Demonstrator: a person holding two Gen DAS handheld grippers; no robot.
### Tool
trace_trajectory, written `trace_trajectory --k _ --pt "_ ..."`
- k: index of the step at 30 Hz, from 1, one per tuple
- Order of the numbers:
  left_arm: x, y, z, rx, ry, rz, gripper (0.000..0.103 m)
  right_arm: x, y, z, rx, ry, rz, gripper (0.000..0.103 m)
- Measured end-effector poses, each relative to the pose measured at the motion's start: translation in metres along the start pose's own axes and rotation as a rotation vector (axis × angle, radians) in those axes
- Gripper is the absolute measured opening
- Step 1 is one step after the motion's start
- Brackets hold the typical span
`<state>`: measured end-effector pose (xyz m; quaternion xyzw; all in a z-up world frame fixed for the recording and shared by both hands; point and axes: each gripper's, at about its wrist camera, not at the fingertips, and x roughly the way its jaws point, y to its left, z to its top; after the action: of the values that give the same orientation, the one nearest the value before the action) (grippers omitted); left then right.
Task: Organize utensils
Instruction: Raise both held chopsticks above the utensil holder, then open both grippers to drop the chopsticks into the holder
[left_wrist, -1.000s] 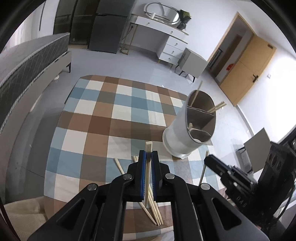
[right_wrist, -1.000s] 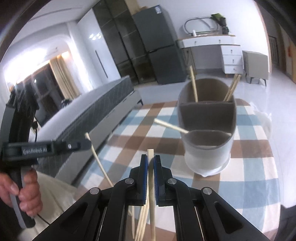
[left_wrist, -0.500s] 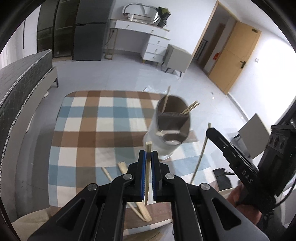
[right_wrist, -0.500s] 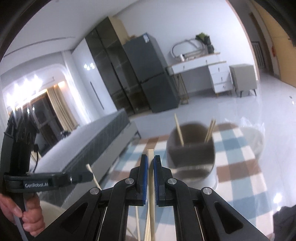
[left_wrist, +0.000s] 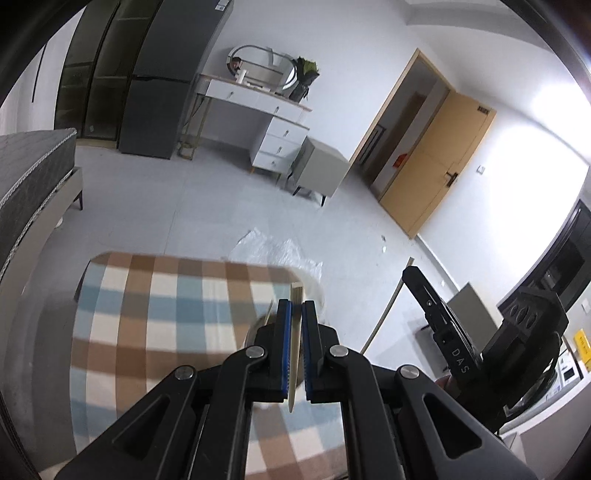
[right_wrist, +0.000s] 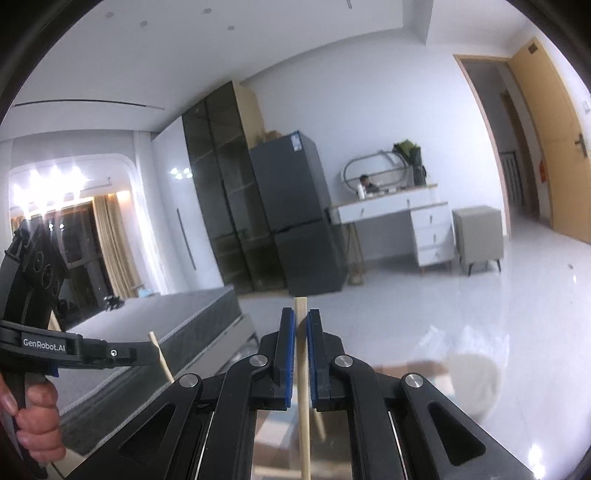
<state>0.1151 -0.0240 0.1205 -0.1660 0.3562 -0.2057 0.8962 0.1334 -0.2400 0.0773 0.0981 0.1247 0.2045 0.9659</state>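
My left gripper (left_wrist: 294, 308) is shut on a pale wooden chopstick (left_wrist: 294, 343), held high above the checked table (left_wrist: 155, 317). The white utensil holder is almost hidden behind the left jaws; only a blurred sliver of its rim (left_wrist: 258, 326) shows. My right gripper (right_wrist: 300, 325) is shut on another chopstick (right_wrist: 303, 391), also raised. The right gripper shows at the right of the left wrist view (left_wrist: 408, 273), its chopstick (left_wrist: 384, 314) hanging down. The left gripper shows at the left of the right wrist view (right_wrist: 149, 350).
A grey bed (left_wrist: 26, 184) stands left of the table. A dark fridge (right_wrist: 295, 218), a white dresser (right_wrist: 406, 225) and a grey side cabinet (right_wrist: 478, 236) stand at the back. Clear plastic (left_wrist: 280, 251) lies on the floor beyond the table.
Both grippers have lifted and tilted upward with their chopsticks. The holder and the loose chopsticks on the table have dropped out of view behind the jaws.
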Motion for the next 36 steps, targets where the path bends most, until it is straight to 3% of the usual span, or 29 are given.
trace_trajectory --k 2,4,6,10,13,16,29,32,34,35,36 --pt "0.009 0.000 0.014 -0.003 -0.021 -0.001 0.001 0.010 -0.002 0.008 -0.012 -0.021 -0.010 0.006" --pt "0.019 -0.001 0.022 0.016 -0.056 0.055 0.001 0.023 -0.006 0.014 -0.019 -0.058 -0.013 0.006" --pt "0.033 -0.002 0.030 0.027 -0.078 0.046 0.001 0.031 -0.007 0.012 -0.018 -0.086 -0.025 0.006" --pt "0.066 0.000 0.033 0.051 -0.067 0.052 0.001 0.052 -0.020 0.002 0.038 -0.115 -0.071 0.006" --pt "0.090 0.002 0.031 0.059 -0.033 0.047 0.001 0.070 -0.035 -0.013 0.112 -0.106 -0.096 0.006" --pt "0.104 0.000 0.028 0.089 -0.002 0.055 0.001 0.078 -0.045 -0.023 0.147 -0.099 -0.060 0.006" --pt "0.128 -0.013 0.012 0.183 0.146 0.036 0.001 0.076 -0.050 -0.051 0.082 -0.019 -0.099 0.006" --pt "0.141 -0.012 0.006 0.163 0.277 -0.001 0.001 0.075 -0.052 -0.054 0.090 0.022 -0.074 0.006" --pt "0.142 -0.012 0.003 0.162 0.316 0.014 0.001 0.070 -0.051 -0.058 0.072 0.055 -0.066 0.006" --pt "0.139 -0.012 0.002 0.170 0.322 0.038 0.006 0.066 -0.048 -0.061 0.060 0.084 -0.064 0.007" --pt "0.134 -0.012 0.002 0.171 0.325 0.066 0.017 0.065 -0.047 -0.062 0.058 0.105 -0.062 0.009"
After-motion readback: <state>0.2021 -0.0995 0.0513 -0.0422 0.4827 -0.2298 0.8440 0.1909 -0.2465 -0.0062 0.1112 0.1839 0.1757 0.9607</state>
